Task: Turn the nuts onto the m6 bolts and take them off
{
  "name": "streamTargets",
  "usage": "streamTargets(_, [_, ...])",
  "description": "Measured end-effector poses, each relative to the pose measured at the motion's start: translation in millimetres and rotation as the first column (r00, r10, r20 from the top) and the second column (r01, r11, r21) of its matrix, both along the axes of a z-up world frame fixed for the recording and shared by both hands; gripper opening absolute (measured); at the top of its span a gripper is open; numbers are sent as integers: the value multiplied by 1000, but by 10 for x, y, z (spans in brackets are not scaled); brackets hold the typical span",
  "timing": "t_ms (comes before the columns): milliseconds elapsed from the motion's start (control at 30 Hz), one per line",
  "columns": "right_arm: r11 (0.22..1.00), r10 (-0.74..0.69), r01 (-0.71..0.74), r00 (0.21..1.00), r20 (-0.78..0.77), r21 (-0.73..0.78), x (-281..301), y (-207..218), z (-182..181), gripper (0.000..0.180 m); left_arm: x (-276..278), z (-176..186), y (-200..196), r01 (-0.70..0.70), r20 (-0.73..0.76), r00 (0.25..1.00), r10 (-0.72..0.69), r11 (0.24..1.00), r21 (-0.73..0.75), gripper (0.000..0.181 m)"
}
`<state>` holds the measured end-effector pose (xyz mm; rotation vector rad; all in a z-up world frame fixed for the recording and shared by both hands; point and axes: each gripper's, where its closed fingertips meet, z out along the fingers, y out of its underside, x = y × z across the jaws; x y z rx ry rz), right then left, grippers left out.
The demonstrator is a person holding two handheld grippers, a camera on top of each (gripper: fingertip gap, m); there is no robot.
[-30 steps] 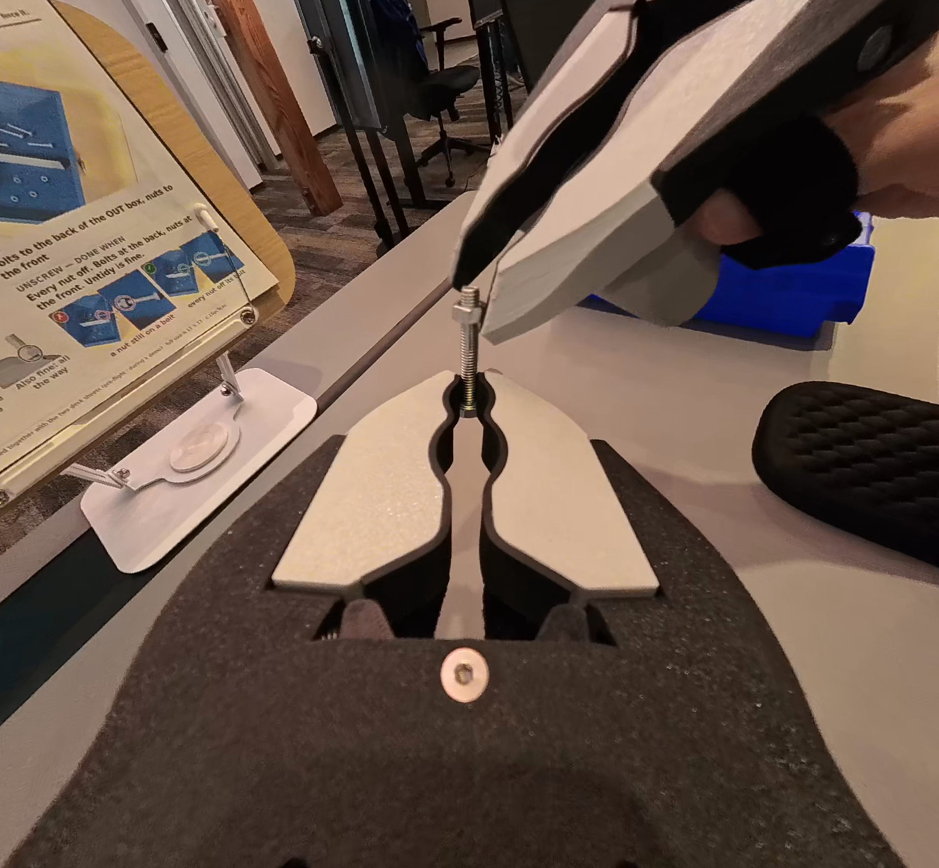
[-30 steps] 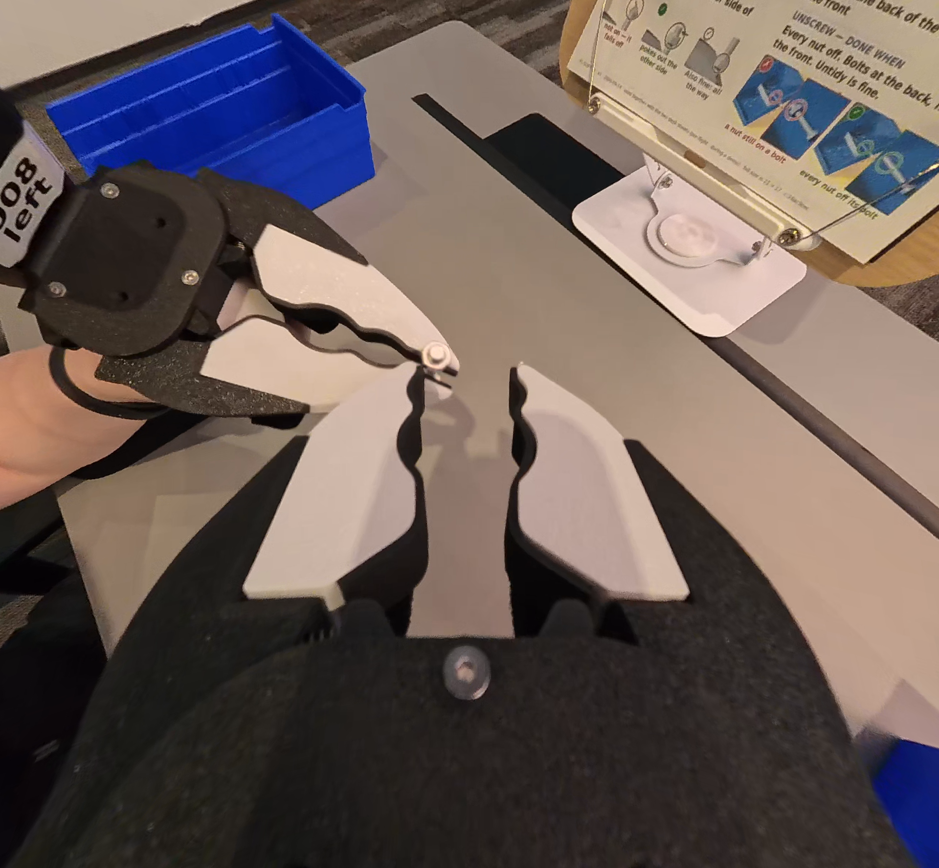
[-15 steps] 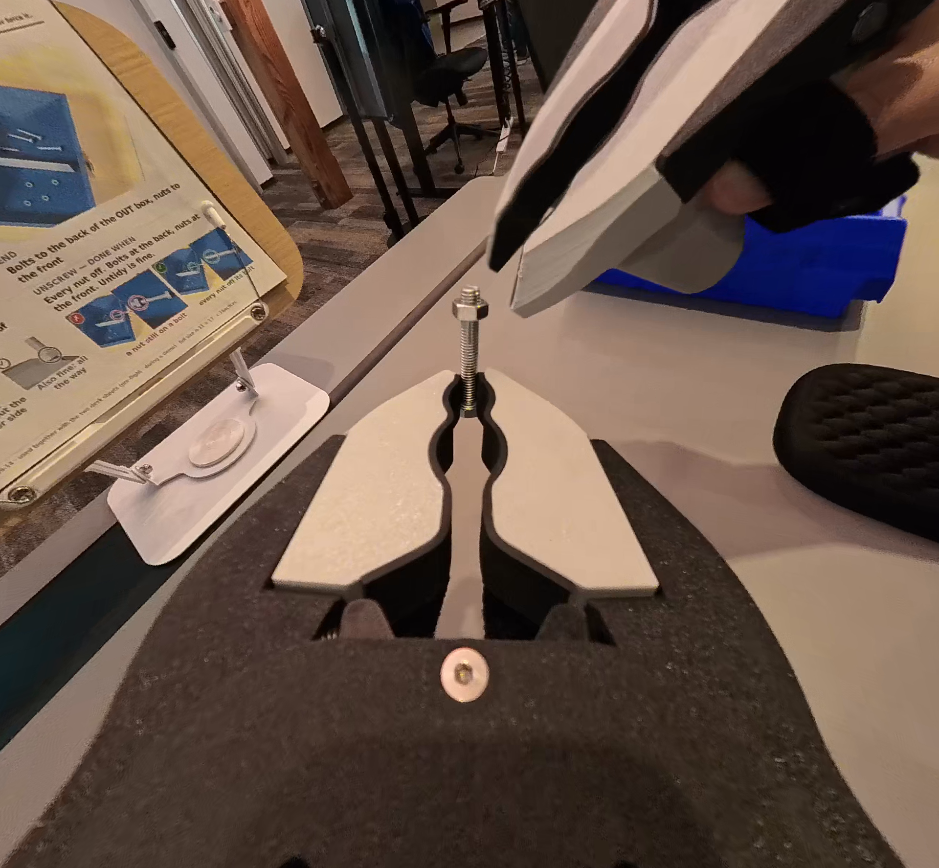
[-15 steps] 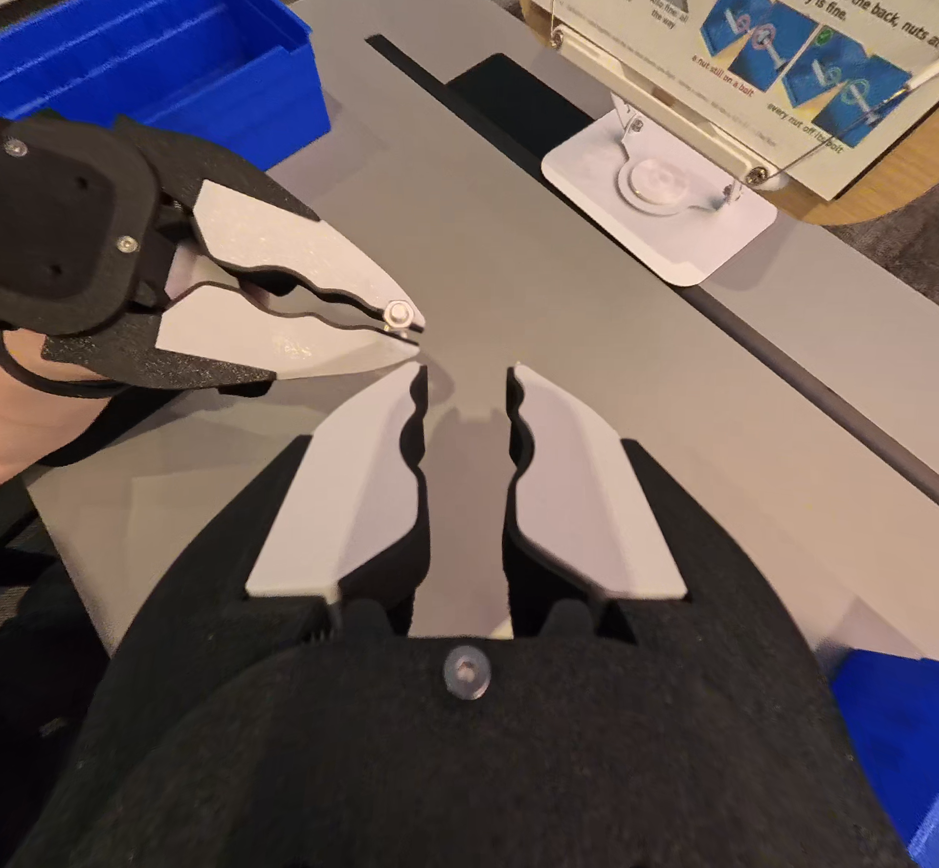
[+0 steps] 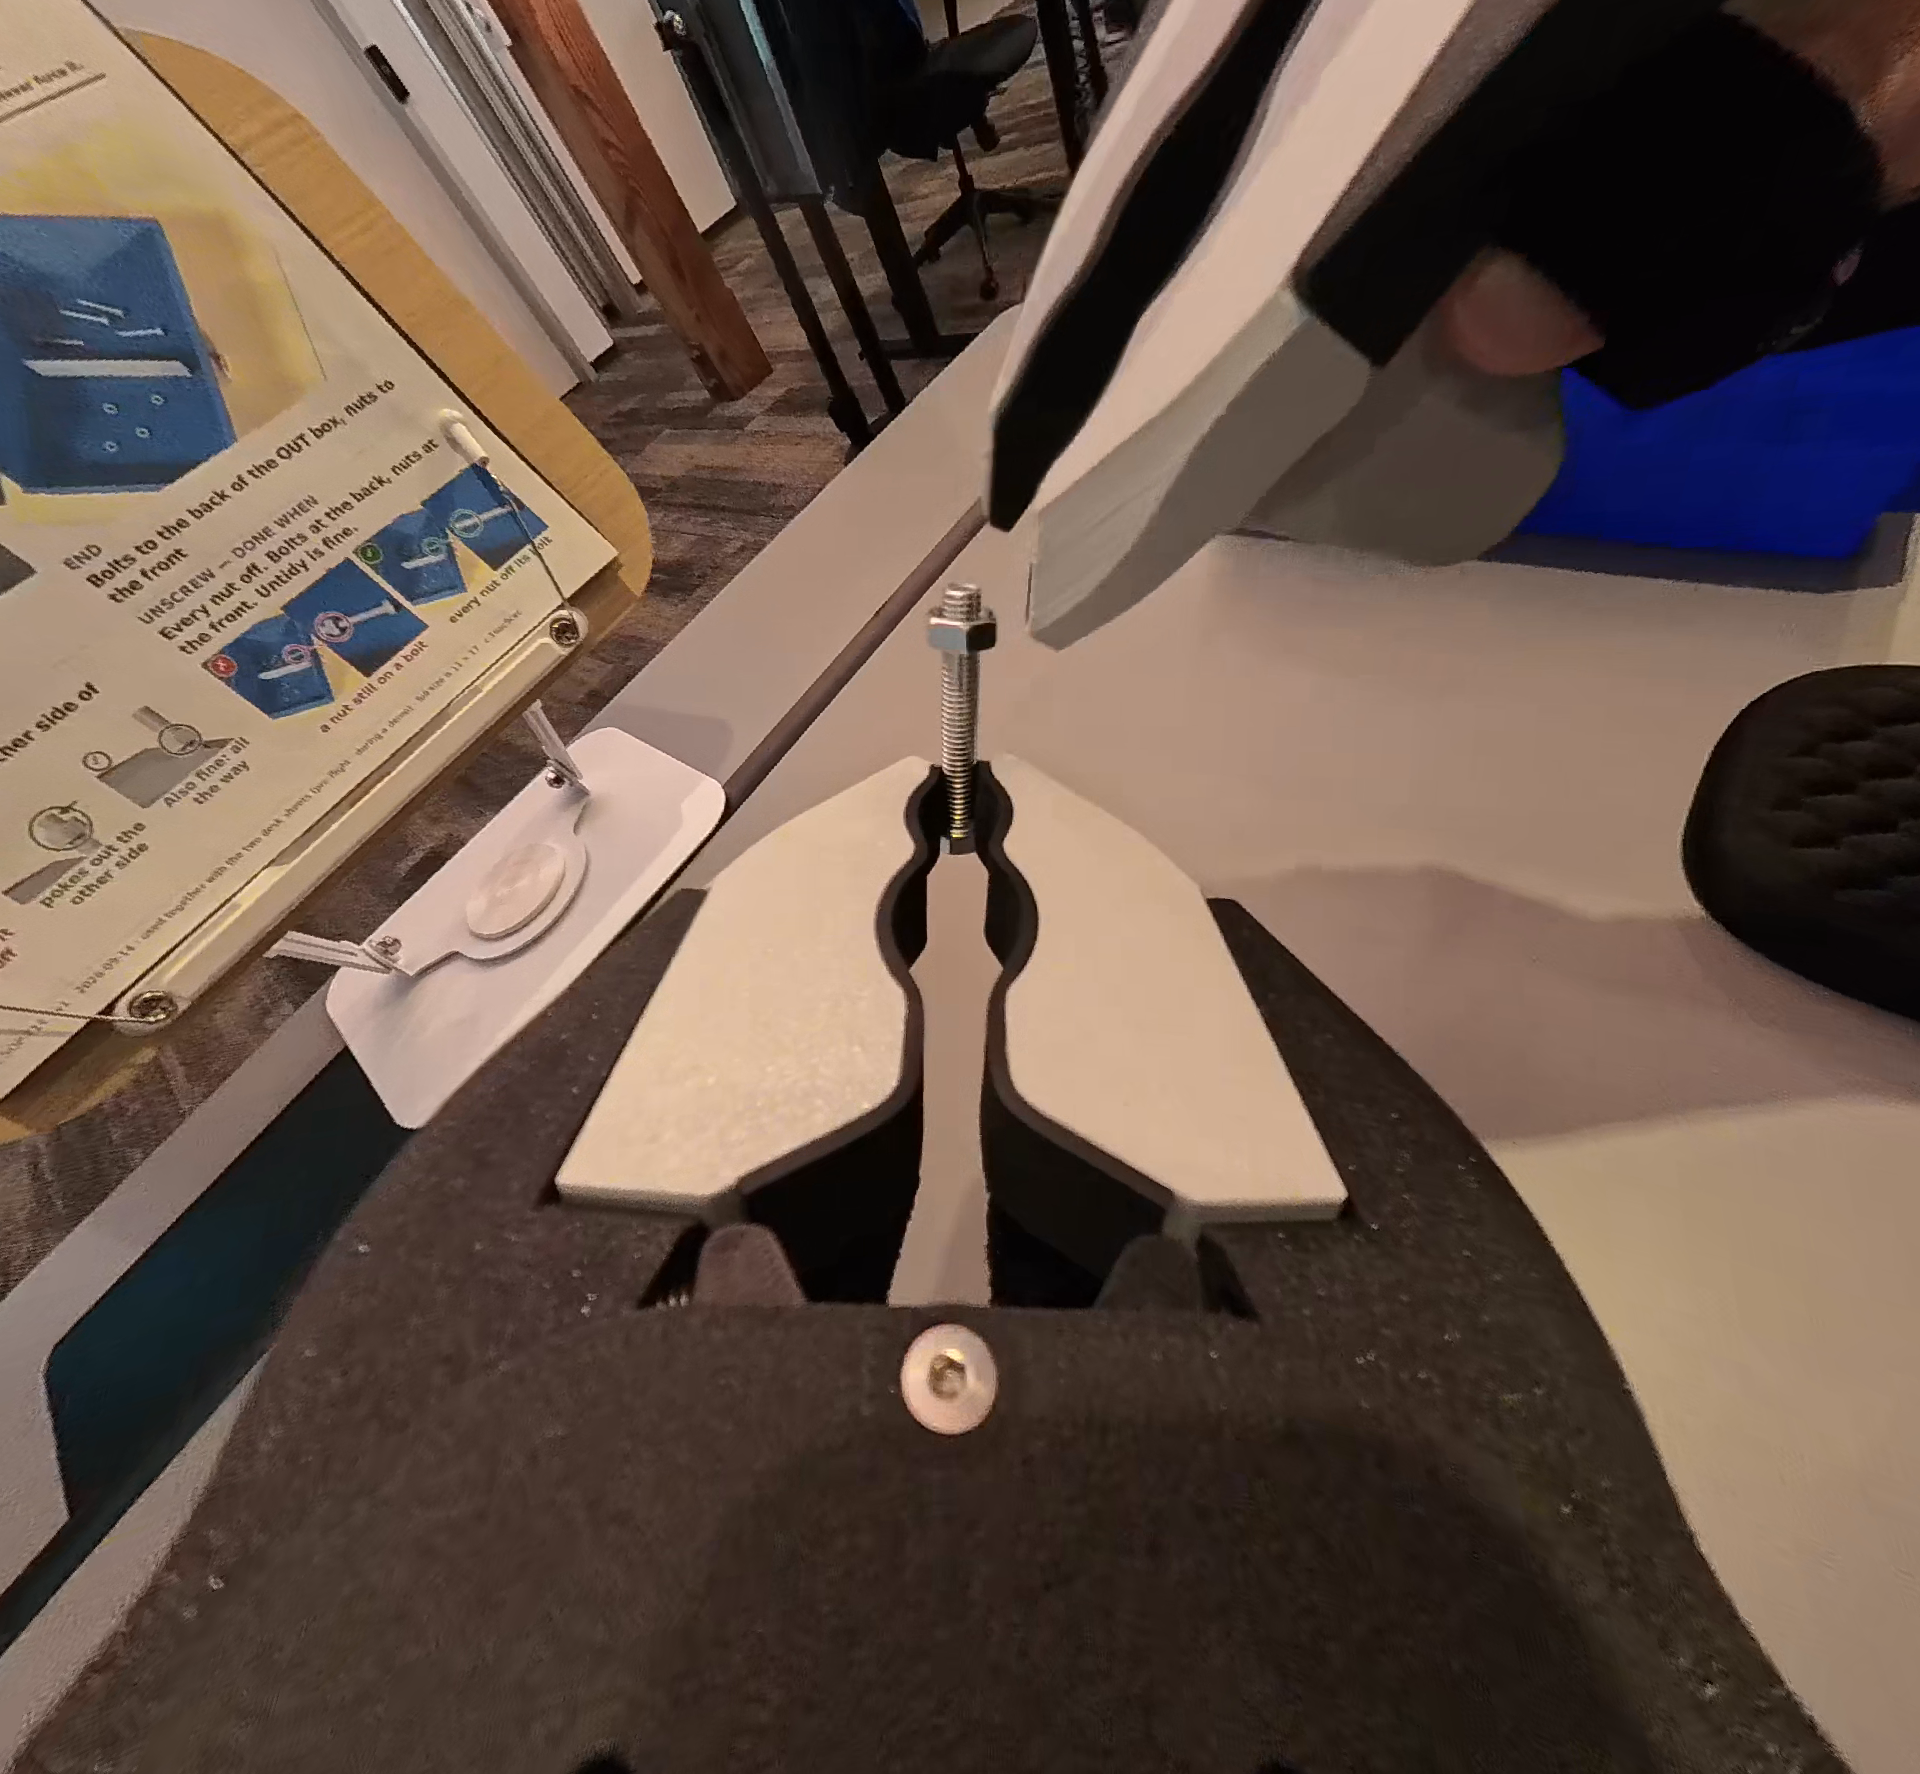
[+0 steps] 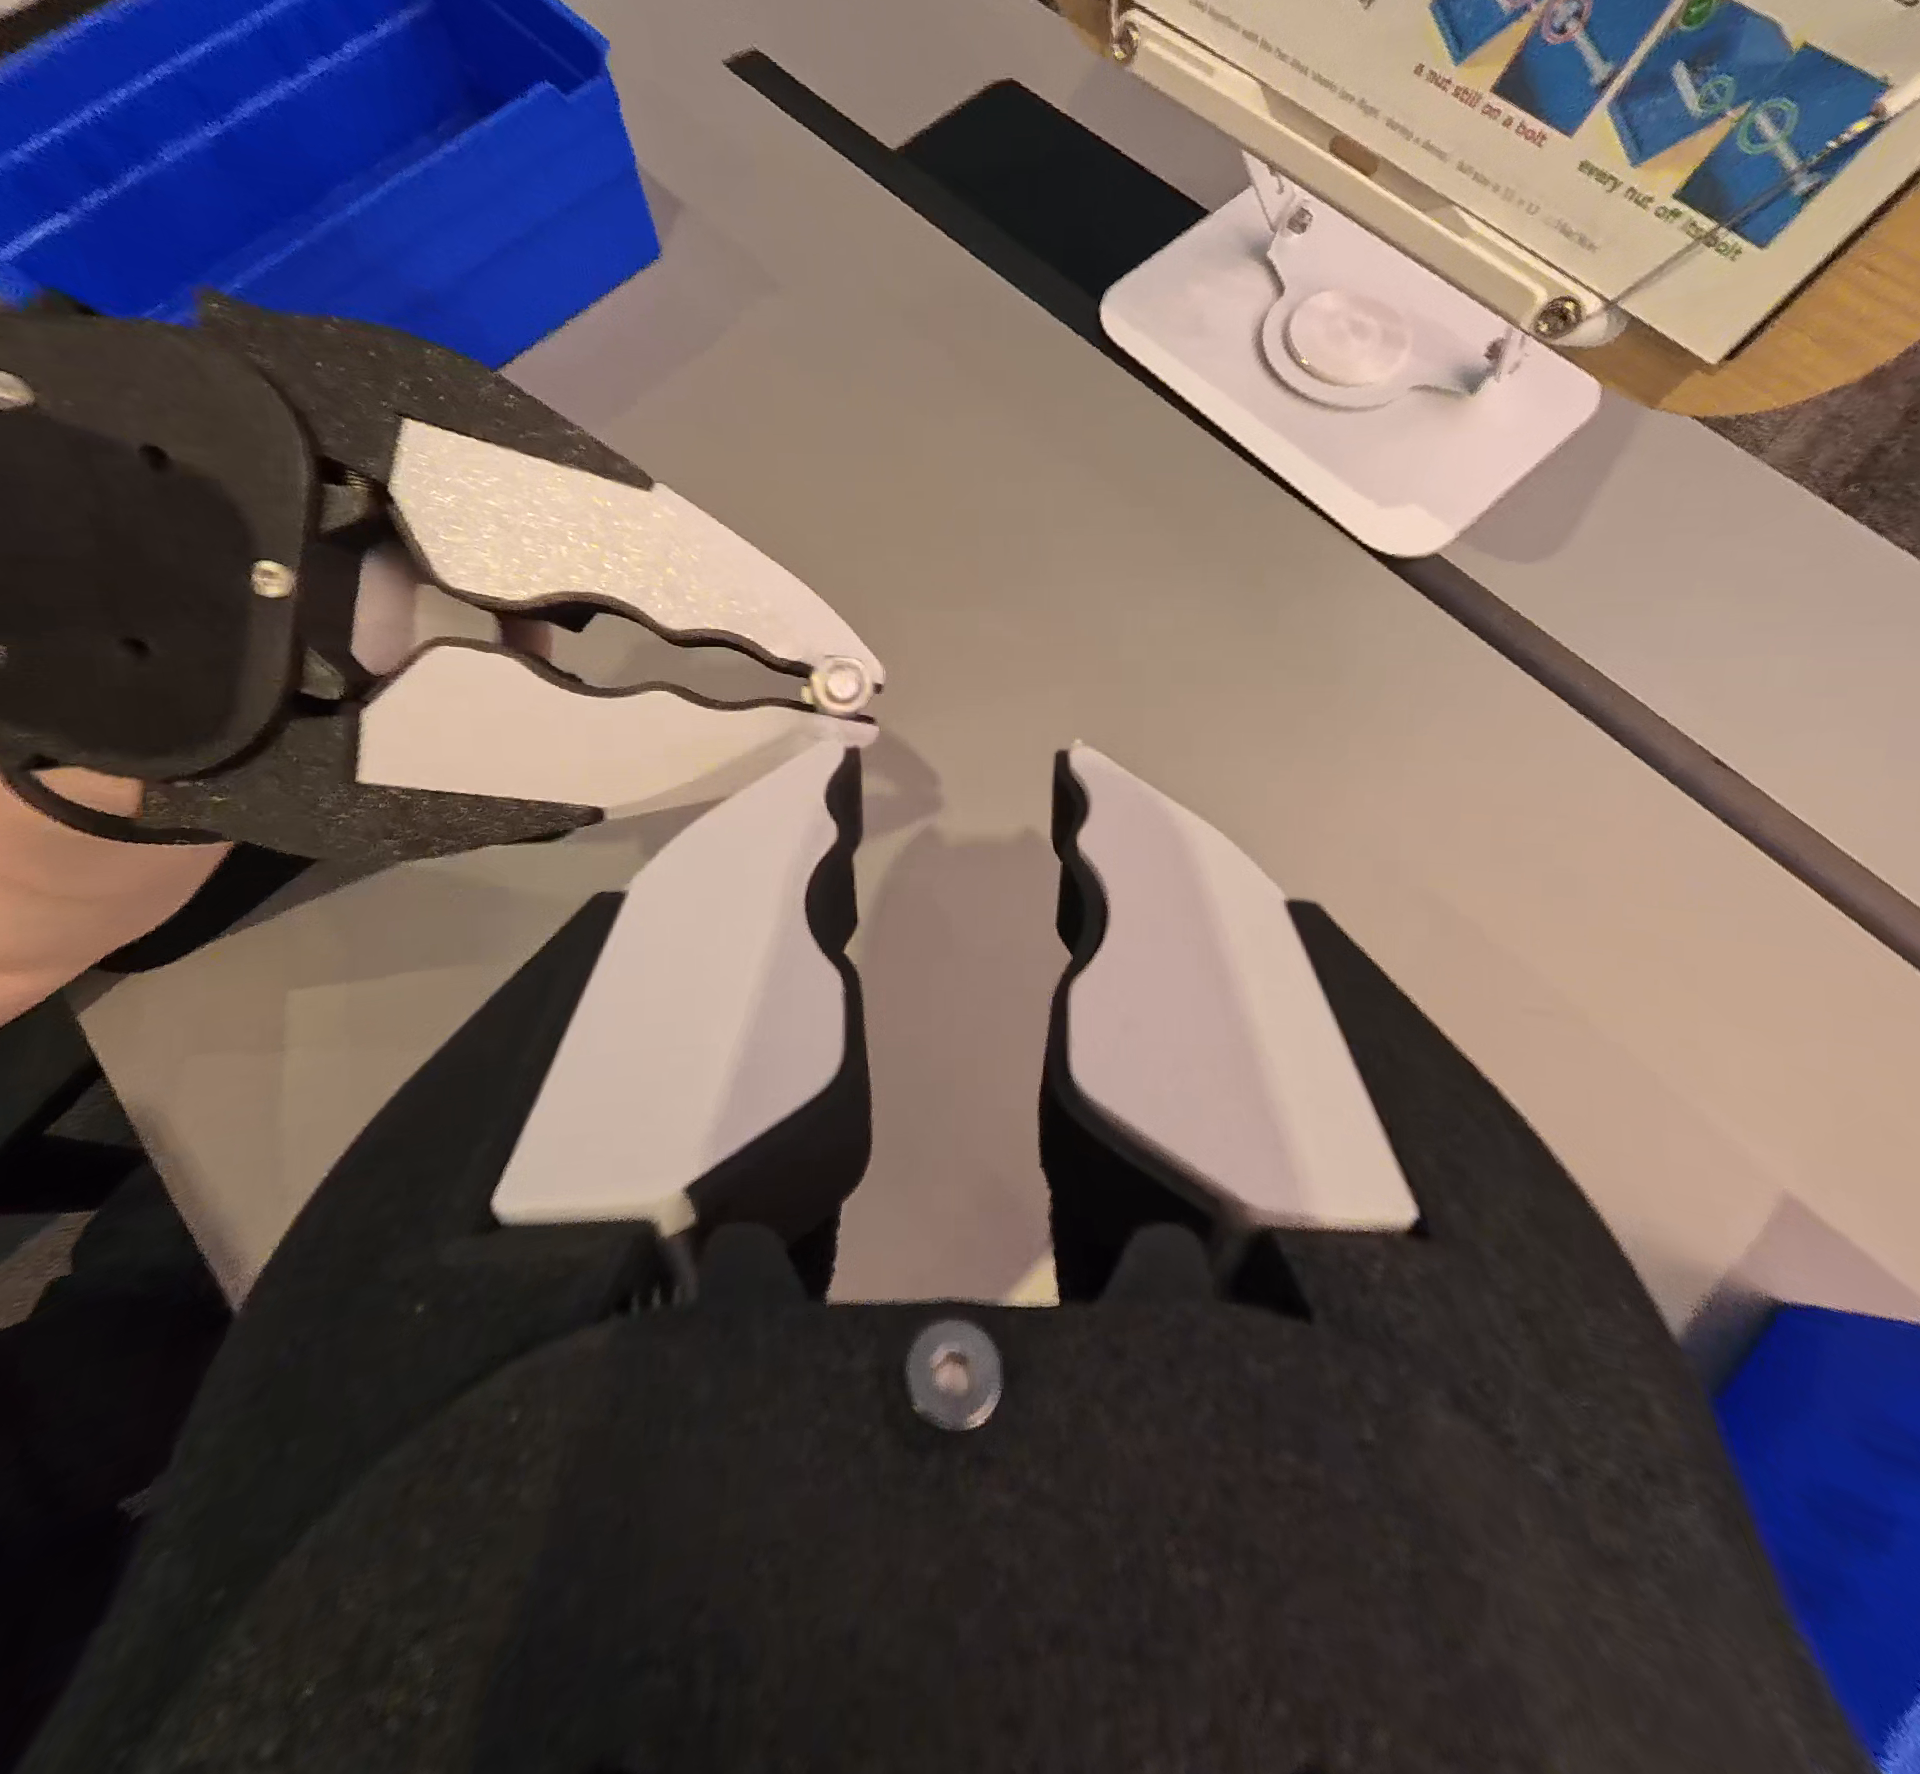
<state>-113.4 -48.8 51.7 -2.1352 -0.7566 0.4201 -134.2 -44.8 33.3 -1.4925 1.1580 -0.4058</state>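
Note:
My left gripper is shut on the lower end of a silver threaded bolt, which stands upright from its tips. A hex nut sits near the bolt's top end, with a little thread above it. My right gripper is open and empty. It hangs over the table just right of the bolt and nut, which show end-on at the left gripper's tips. In the left wrist view the right gripper's fingers hang above and to the right of the nut, apart from it.
A blue bin stands on the grey table at the far left. An instruction sheet on a wooden board with a white stand is at the far right edge. A black padded rest lies on the table. Another blue bin's corner shows at lower right. Less than 4 cm separates the two grippers' tips.
My right gripper has lifted off the nut and drawn back up and to the right, open. The left gripper still holds the bolt upright with the nut on it.

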Motion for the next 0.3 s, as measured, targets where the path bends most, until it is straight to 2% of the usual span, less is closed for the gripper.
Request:
streamTargets(167, [999,7,-6,1000,-21,48,-91,17,73,36,29,-30,-18,2,-17,1000,-2,1000,9,5])
streamTargets(300, [1000,2,-3,1000,3,4,-37,4,-3,36,22,-38,-10,-3,-24,1000,3,1000,12,5])
